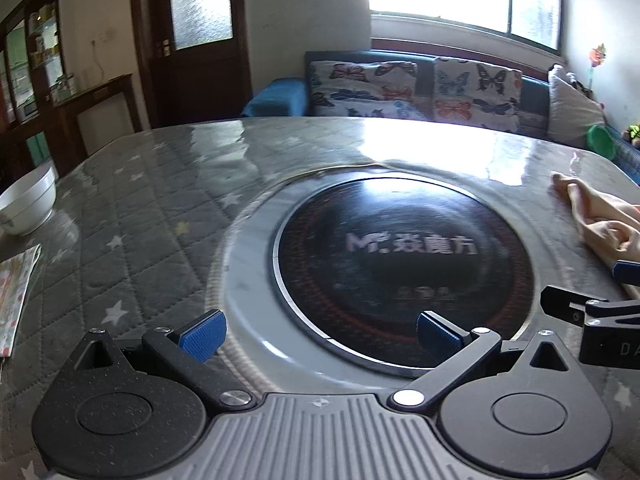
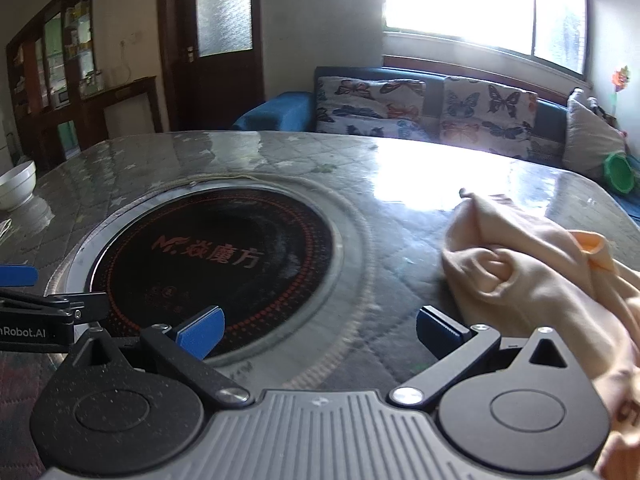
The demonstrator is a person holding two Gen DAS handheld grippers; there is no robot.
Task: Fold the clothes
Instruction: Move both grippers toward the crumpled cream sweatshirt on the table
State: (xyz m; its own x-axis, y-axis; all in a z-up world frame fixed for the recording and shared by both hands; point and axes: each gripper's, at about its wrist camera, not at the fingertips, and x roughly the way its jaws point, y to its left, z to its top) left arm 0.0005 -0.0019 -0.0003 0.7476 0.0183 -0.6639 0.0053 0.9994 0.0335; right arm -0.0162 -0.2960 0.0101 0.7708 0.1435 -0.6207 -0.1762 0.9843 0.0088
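While spread wide over the round cooktop (image 1: 394, 268), left gripper (image 1: 320, 336) grips nothing, blue pads (image 1: 202, 334) well apart. Peach garment (image 1: 600, 224) off to the right on the grey star-print table (image 1: 120, 216), well clear of these fingers, bunched, long axis running from the far tip toward the near right edge of the view. Right gripper's fingertip (image 1: 626, 272) touching or just over the cloth's near end, cannot tell which. White bowl (image 1: 26, 204) at far left, contents not visible. Patterned cloth (image 1: 16, 292) at the left edge.

From right wrist view: right gripper (image 2: 320, 330) also wide open, nothing between the pads. Peach garment (image 2: 532, 276) crumpled just beside and beyond the right finger (image 2: 440, 330), spilling to the right border; contact with that finger unclear. Narrow folded end pointing away toward the sofa (image 2: 400, 108), bulk nearer the camera. Cooktop (image 2: 216, 264) ahead left, left gripper's arm (image 2: 48, 312) at the left edge. White bowl (image 2: 18, 184) far left, inside not visible.
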